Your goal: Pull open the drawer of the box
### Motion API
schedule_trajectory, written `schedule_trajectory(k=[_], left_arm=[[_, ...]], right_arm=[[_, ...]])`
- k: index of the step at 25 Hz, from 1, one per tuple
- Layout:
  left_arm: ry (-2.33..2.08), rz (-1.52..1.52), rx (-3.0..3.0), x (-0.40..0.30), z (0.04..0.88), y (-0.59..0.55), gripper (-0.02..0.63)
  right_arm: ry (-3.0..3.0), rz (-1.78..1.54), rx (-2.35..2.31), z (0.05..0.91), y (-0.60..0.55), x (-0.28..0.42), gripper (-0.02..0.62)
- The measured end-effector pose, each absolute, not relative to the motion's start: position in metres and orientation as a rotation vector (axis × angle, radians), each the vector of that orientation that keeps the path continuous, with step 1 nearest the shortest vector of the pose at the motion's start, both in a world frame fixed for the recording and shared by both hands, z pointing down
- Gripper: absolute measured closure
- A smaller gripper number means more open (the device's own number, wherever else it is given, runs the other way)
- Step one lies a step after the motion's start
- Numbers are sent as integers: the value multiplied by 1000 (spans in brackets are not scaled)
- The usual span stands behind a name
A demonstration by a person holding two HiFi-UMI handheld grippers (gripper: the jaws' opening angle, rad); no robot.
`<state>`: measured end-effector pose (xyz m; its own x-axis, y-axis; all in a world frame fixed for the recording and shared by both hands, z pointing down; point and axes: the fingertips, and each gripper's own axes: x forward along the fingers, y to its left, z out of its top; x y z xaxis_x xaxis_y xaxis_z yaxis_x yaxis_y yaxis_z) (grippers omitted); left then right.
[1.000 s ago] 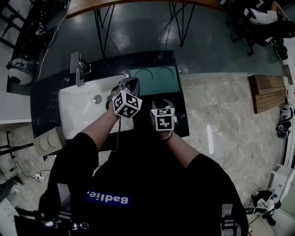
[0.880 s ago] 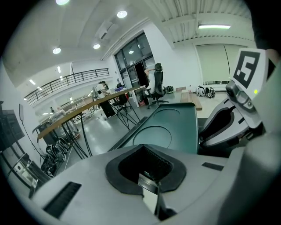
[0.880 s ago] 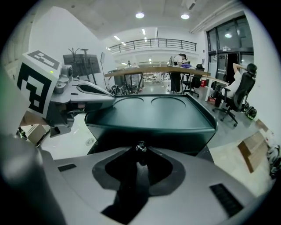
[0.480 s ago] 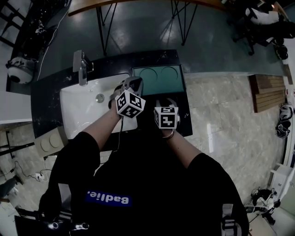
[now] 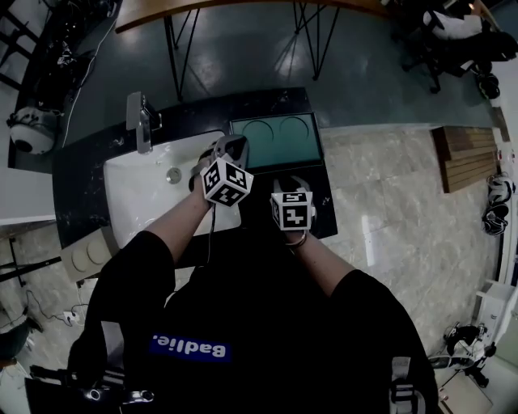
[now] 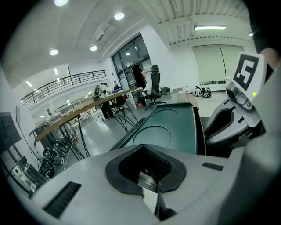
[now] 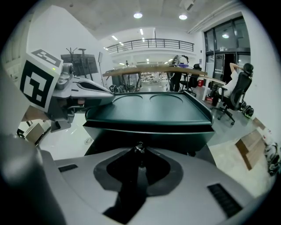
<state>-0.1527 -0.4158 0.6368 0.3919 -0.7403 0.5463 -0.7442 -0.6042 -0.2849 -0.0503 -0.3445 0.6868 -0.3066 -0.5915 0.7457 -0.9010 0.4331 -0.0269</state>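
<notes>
The dark green box point(image 5: 275, 139), its lid marked with two rings, stands on the black counter point(image 5: 81, 178) to the right of the sink. In the right gripper view the box front point(image 7: 149, 125) fills the middle. My right gripper point(image 7: 139, 151) is against that front, jaws shut on a small shiny knob point(image 7: 139, 147) of the drawer. From the head camera the right gripper point(image 5: 287, 182) sits at the box's near edge. My left gripper point(image 5: 233, 145) is beside the box's left side, shut and holding nothing. In its own view the left gripper point(image 6: 147, 176) looks along the lid point(image 6: 169, 129).
A white sink point(image 5: 154, 194) with a chrome faucet point(image 5: 139, 121) lies left of the box. Beyond the counter stand a long wooden table on black legs point(image 5: 243, 8) and office chairs point(image 5: 453, 32). A wooden bench point(image 5: 469, 162) is on the tiled floor at the right.
Almost nothing differs; the head camera has shifted a little. Both grippers keep their places by the box.
</notes>
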Motion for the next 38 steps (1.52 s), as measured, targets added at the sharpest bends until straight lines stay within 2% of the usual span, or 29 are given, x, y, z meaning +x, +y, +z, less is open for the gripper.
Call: schedule_trajectory(k=[38], left_arm=[[-1355,996,2637,-151,636,-415,604]], right_arm=[[-2008,608,1216,687,-268,-25,526]])
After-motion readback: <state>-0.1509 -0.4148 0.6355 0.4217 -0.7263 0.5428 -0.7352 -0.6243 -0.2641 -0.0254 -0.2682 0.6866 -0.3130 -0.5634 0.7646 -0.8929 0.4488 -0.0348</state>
